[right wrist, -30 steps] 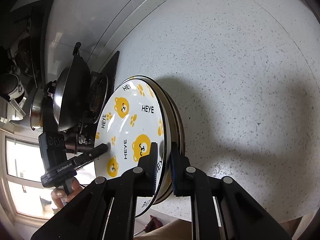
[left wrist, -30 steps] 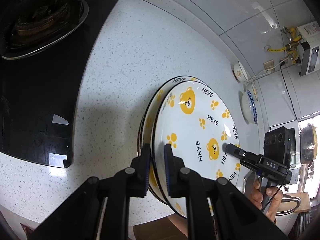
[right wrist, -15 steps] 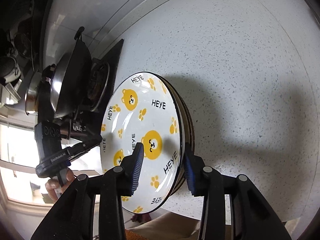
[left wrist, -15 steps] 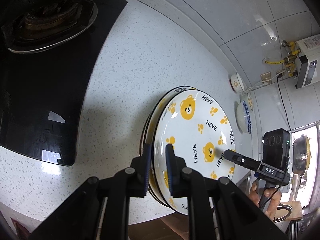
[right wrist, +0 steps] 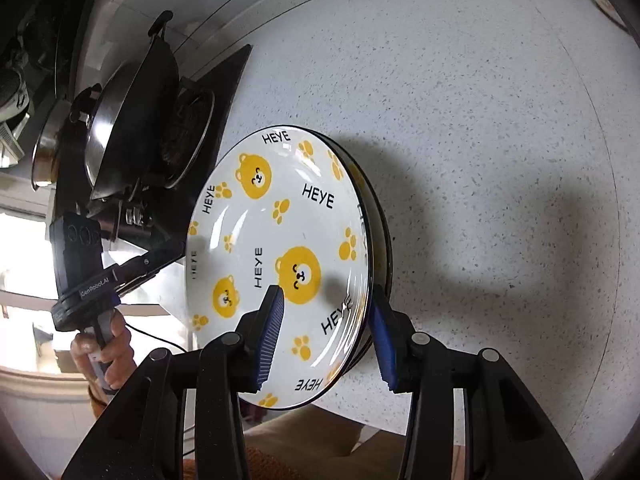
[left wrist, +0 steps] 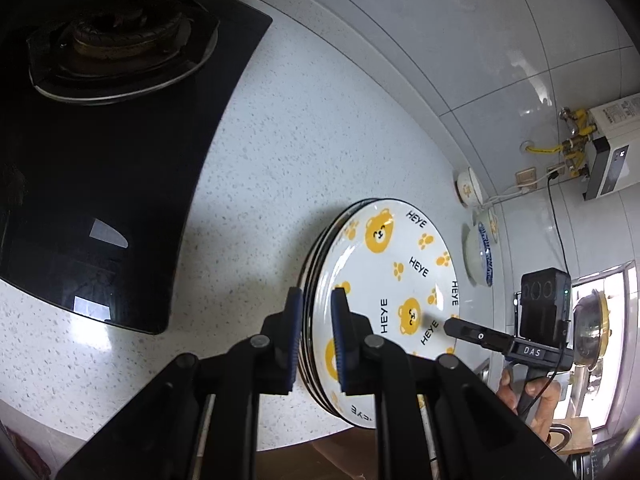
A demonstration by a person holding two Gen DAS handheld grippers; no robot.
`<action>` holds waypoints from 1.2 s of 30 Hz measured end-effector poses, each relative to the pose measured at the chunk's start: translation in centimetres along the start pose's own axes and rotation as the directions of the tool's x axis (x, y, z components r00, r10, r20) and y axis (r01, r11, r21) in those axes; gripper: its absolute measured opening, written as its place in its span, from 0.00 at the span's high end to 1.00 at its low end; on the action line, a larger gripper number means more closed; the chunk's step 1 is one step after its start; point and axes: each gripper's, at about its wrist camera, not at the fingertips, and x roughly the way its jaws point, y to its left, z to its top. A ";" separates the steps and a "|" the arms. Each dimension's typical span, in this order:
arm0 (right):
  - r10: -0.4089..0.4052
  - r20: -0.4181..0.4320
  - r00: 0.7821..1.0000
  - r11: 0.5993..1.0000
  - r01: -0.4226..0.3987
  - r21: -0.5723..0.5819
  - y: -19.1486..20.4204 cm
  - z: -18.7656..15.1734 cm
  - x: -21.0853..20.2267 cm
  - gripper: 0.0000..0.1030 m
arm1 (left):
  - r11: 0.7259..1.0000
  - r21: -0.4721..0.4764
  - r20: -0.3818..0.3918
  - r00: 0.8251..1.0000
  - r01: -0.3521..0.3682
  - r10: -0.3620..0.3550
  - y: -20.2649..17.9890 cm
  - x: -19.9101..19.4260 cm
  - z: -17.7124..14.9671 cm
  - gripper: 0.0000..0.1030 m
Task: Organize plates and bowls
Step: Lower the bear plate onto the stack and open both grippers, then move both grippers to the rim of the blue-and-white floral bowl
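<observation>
I have the bear plate [right wrist: 280, 256] sitting on top of the stack of plates [right wrist: 378, 224] on the counter [right wrist: 500, 120]. My right gripper [right wrist: 326, 332] has just been opening, its pads now clear of the rim between them; my left gripper [left wrist: 314, 340] pinches the opposite edge. Bowls [left wrist: 478, 252] by the wall look unsorted, so plenty remains.

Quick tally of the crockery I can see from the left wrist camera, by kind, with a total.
Bear-print plates, stacked, left gripper shut on their rim: at least 2; the exact number is unclear from the edges.
Bowls by the wall, a small one and a blue-patterned one: 2; a third may sit between them, partly hidden.
Total: at least 4.
</observation>
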 end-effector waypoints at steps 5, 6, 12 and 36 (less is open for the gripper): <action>-0.015 0.034 0.999 1.000 0.015 -0.007 -0.1 0.0 -1.5 0.53 | 1.000 0.004 0.039 0.999 -0.003 0.003 0.4 -1.6 0.1 0.86; -0.008 0.048 0.999 1.000 0.009 -0.004 -0.3 0.0 -2.0 0.53 | 1.000 0.006 0.050 0.999 -0.003 0.003 0.4 -2.0 0.1 0.86; -0.045 0.180 0.983 0.999 0.047 -0.011 -1.5 -1.1 -5.8 0.49 | 0.999 0.025 0.108 0.994 0.031 -0.034 -0.3 -4.6 -0.5 0.55; -0.315 0.487 0.814 0.919 0.134 0.370 -26.4 -4.0 -25.9 0.07 | 0.961 0.275 -0.077 0.997 0.033 -0.012 -26.8 12.1 -5.3 0.22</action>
